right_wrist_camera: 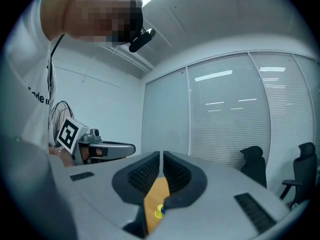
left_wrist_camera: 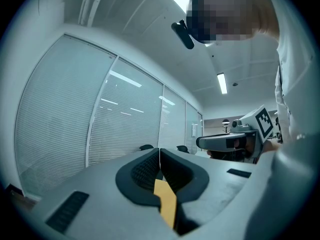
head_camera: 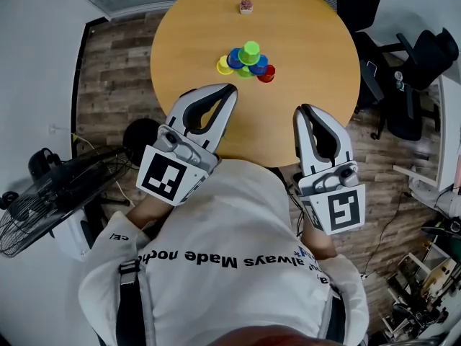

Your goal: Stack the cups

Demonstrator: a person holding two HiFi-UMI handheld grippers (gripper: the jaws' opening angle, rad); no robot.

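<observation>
A pile of small cups [head_camera: 246, 60] stands near the middle of the round wooden table [head_camera: 302, 34]: a yellow cup [head_camera: 225, 65], blue ones, a red one [head_camera: 267, 73], and a green cup [head_camera: 251, 51] on top. Both grippers are held level near the table's near edge, apart from the cups. My left gripper [head_camera: 230, 89] [left_wrist_camera: 159, 153] is shut, with nothing between its jaws. My right gripper [head_camera: 302, 111] [right_wrist_camera: 161, 156] is shut too and holds nothing. Through the gap under its jaws, the right gripper view shows a bit of the yellow cup [right_wrist_camera: 159, 212].
A small pinkish object [head_camera: 246, 6] sits at the table's far side. Black office chairs [head_camera: 425, 56] stand to the right, and a floor fan [head_camera: 39, 207] to the left on the wooden floor. Glass walls with blinds [left_wrist_camera: 125, 119] surround the room.
</observation>
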